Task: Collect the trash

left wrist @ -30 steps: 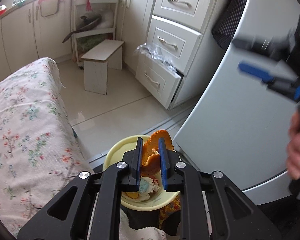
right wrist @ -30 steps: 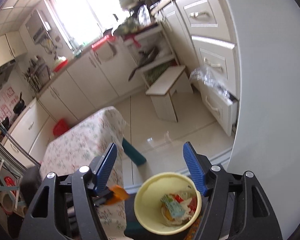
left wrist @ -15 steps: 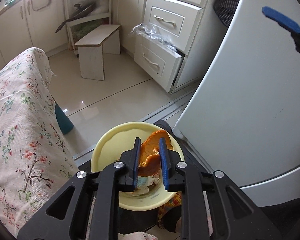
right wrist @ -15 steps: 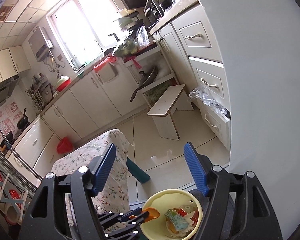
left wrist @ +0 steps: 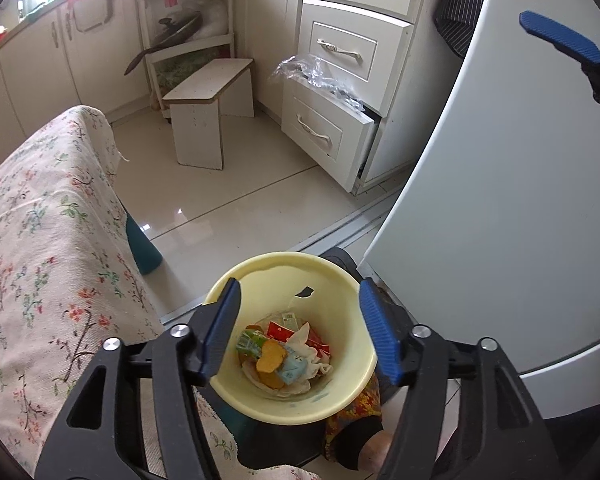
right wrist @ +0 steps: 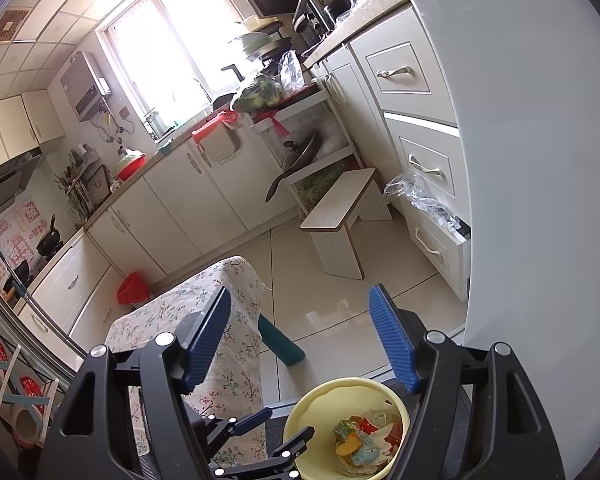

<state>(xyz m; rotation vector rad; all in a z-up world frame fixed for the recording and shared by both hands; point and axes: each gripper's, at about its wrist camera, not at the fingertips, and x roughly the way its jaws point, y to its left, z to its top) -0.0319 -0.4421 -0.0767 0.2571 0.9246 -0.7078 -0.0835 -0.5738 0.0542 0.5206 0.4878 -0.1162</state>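
Both tongs gape empty; left tongs (left wrist: 300,330), still widening, hang over orange peel (left wrist: 271,356) in yellow bin (left wrist: 340,280).

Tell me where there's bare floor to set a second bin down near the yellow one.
Bare tile lies between the floral-covered table, the white stool and the open bottom drawer. It is crowded around the yellow bin, wedged between the table and the white appliance.
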